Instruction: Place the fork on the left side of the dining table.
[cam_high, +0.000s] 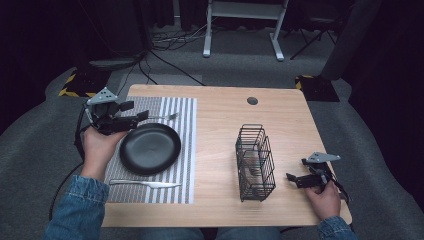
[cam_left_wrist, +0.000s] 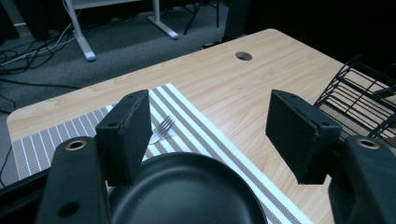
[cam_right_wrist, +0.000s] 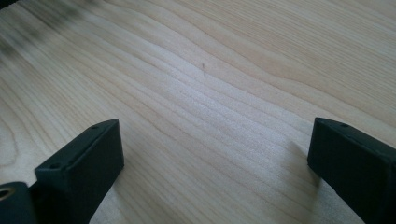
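A black plate (cam_high: 150, 148) lies on a grey-and-white striped placemat (cam_high: 182, 115) at the table's left. Just beyond the plate rests a silver fork (cam_high: 166, 117), and a knife (cam_high: 145, 184) lies in front of it. My left gripper (cam_high: 134, 111) hovers at the plate's far left rim, open, with nothing between its jaws. In the left gripper view the plate (cam_left_wrist: 187, 191) sits below the jaws and the fork (cam_left_wrist: 161, 129) is ahead of them. My right gripper (cam_high: 298, 170) rests open near the table's right front, over bare wood (cam_right_wrist: 210, 93).
A black wire basket (cam_high: 255, 162) stands upright right of centre, between the placemat and my right gripper; it also appears in the left gripper view (cam_left_wrist: 359, 98). A cable hole (cam_high: 252, 100) sits near the table's far edge. Desk legs and cables are on the floor beyond.
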